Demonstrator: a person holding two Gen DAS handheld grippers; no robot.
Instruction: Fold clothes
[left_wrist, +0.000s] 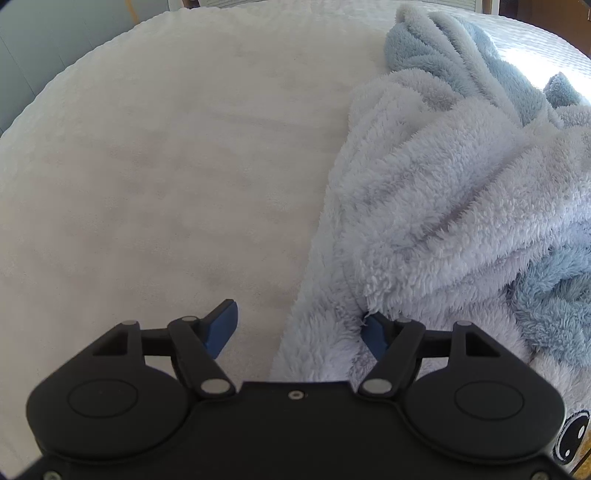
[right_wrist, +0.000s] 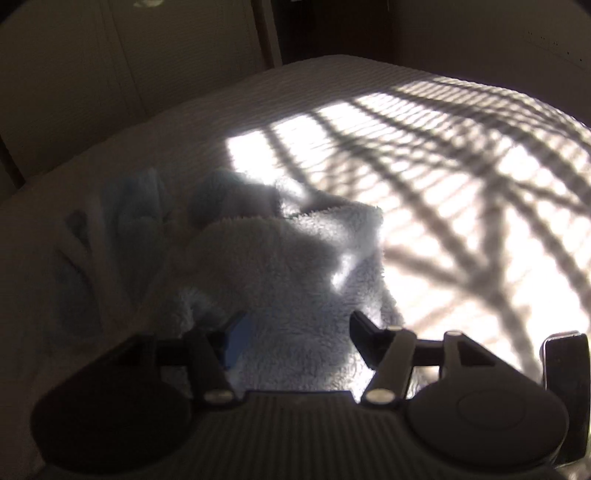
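Both grippers' jaws spread over fleece garment (left_wrist: 443, 192), long axis running away across bed (left_wrist: 147, 147)

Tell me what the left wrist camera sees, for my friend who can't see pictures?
A fluffy white and pale blue garment lies crumpled on the right side of a white bed cover. The left gripper is open at the bottom, its right blue fingertip at the garment's edge and its left one over bare cover.

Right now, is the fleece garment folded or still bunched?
Bunched: the fleece garment lies in loose ridges on the bedspread, no flat fold visible.
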